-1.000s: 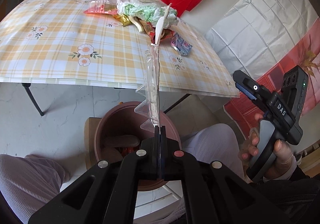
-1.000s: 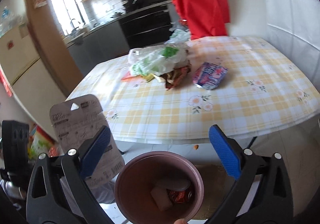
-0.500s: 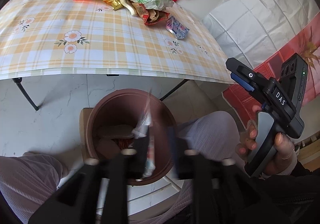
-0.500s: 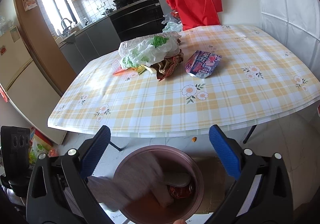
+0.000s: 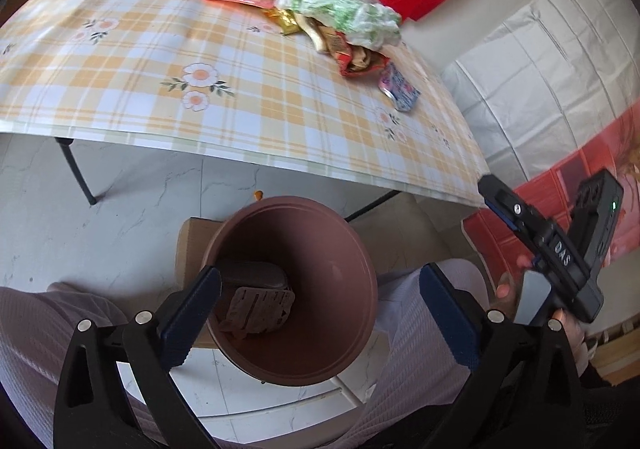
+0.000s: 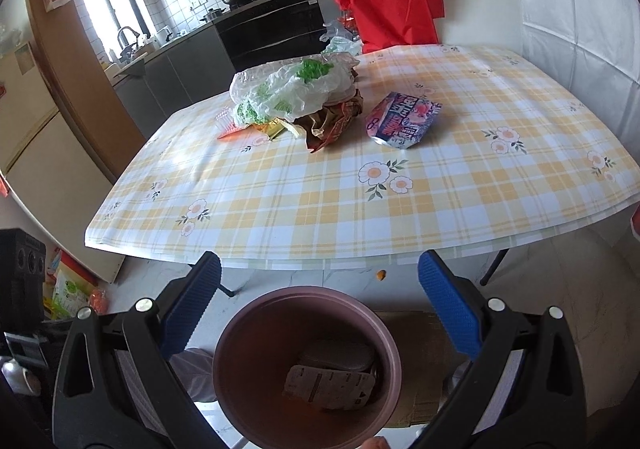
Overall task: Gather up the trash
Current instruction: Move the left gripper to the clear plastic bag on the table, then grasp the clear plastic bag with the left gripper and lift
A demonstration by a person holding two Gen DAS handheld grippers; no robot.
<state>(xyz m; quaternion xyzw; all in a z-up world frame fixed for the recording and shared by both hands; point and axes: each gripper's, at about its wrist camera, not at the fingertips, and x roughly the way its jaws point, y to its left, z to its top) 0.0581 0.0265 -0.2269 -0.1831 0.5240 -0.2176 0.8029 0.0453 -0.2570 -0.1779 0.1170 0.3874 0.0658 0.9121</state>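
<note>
Two hand-held grippers are what I am working with, and both are spread wide with nothing between the pads: my left hand-held gripper (image 5: 320,313) hangs right over the bin (image 5: 356,249), and my right hand-held gripper (image 6: 318,313) hovers above the same bin from the other side, facing the counter (image 6: 400,217). I can also see the right unit from the left camera, off to the side and well apart from the bin.

Inside the bin I count at least two pieces: one printed backing card (image 5: 260,309) lying on top and one greyish rounded object (image 5: 256,275) beneath it, touching it. A hint of red shows under them in the right view, but I cannot tell what it is. So I judge part of the job done, with several items already dropped in.

What is left sits on the counter, well apart from the bin. I count one crumpled white-and-green plastic bag (image 6: 288,93) on top of a heap, one brown-red snack wrapper (image 6: 336,121) touching it underneath, one gold wrapper (image 6: 272,127) at the heap's edge, one clear packet with an orange-red edge (image 6: 226,125) beside that, and one pink-and-blue pouch (image 6: 404,121) lying alone just beside the heap. That makes five pieces I can separate; more may be buried under the bag. One tiny orange scrap (image 6: 381,275) lies on the floor near the bin. My guess is roughly a third done, no more
</note>
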